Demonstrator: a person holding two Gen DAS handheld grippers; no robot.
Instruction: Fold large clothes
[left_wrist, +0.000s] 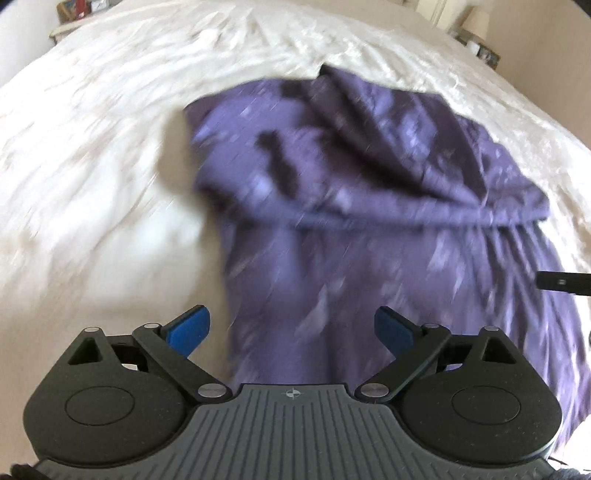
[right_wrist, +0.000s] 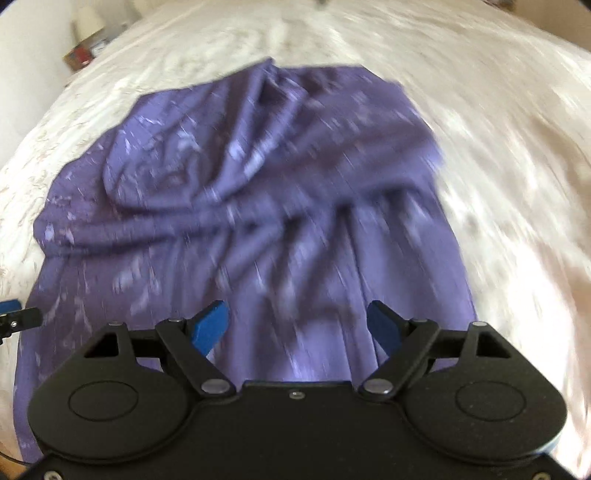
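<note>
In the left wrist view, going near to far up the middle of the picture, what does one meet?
Left gripper, jaws open with nothing between the pads → flat lower part of the purple garment → its folded-over, bunched upper part → white bedspread.

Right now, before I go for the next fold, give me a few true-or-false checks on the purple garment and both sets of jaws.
1. The purple garment lies on a white bedspread. True.
2. The left gripper is clamped on the fabric. False: its jaws stand wide apart with nothing pinched.
3. The right gripper is open above the cloth. True.
4. The garment is spread flat without a wrinkle. False: its far part is folded over and rumpled.
5. A lamp stands beside the bed. True.
6. The garment is bright red. False: it is purple with pale flecks.
</note>
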